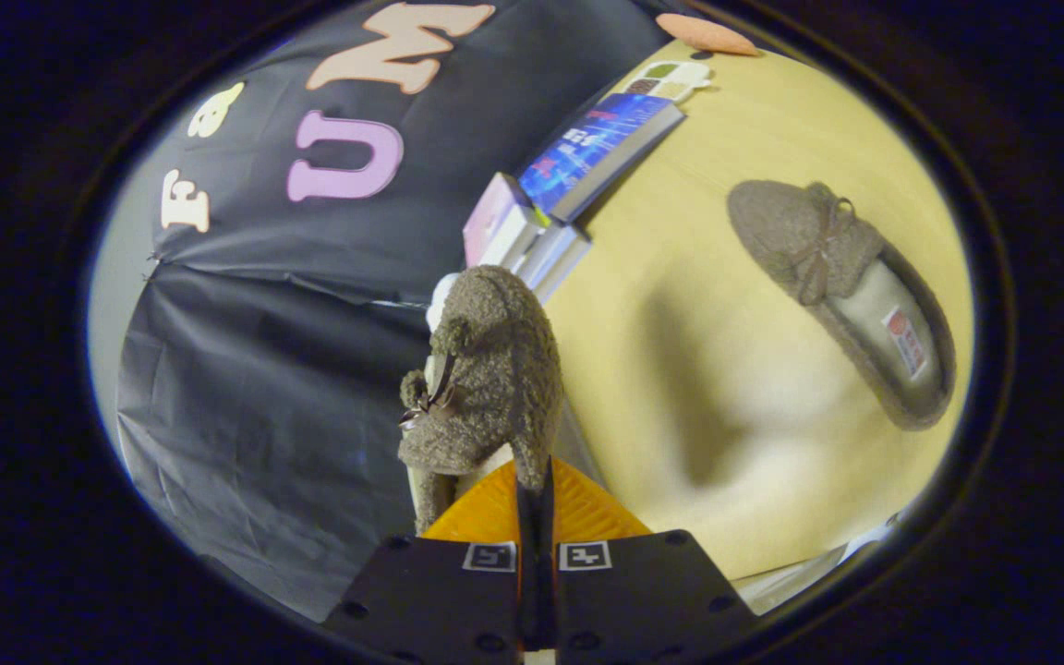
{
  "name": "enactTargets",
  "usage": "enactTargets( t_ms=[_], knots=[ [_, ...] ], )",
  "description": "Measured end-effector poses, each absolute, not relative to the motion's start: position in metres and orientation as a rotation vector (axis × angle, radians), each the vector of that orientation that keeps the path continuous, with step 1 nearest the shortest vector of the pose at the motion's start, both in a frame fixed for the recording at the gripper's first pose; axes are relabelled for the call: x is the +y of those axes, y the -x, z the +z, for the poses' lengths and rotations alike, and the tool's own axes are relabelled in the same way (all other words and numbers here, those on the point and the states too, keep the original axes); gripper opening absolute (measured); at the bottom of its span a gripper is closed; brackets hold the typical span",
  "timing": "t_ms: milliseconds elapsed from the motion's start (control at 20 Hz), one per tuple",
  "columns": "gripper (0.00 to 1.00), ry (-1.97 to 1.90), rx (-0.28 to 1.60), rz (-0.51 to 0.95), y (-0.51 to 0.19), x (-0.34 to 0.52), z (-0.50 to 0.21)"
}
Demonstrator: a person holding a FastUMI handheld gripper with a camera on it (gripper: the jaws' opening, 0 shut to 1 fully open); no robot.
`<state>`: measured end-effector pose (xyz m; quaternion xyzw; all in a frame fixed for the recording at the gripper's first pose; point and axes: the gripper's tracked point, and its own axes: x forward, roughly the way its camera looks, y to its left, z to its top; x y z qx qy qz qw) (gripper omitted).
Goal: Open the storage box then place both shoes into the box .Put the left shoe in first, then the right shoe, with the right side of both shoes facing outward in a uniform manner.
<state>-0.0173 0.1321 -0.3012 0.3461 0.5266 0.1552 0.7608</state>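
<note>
A fuzzy grey-brown slipper [495, 369] with a small bow hangs lifted in the air, its side edge pinched between the fingers of my gripper [534, 485], which is shut on it. The view is rolled sideways, so the yellow table [735, 416] stands to the right of the held slipper. The second slipper [841, 291], same fuzzy grey-brown with a bow and a pale lining with a label, lies flat on that table, well beyond and to the right of the fingers.
A stack of books [532, 231] with a blue-covered book [597, 148] leans at the table's far edge against the black cloth wall [264, 369]. A small card with coloured swatches [671, 78] and an orange oval pad [703, 35] lie past the books.
</note>
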Motion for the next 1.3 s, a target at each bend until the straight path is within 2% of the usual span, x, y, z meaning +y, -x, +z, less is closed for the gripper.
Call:
enactTargets(
  t_ms=[200, 400, 800, 1300],
  knots=[
    [0.03, -0.743, 1.176, 0.433, 0.028, 0.185, -0.269],
    [0.03, -0.702, 1.248, 0.507, 0.035, 0.247, -0.274],
    [0.03, -0.437, 1.362, 0.401, 0.052, 0.311, -0.351],
    [0.03, -0.165, 1.454, 0.3, 0.055, 0.335, -0.425]
  ],
)
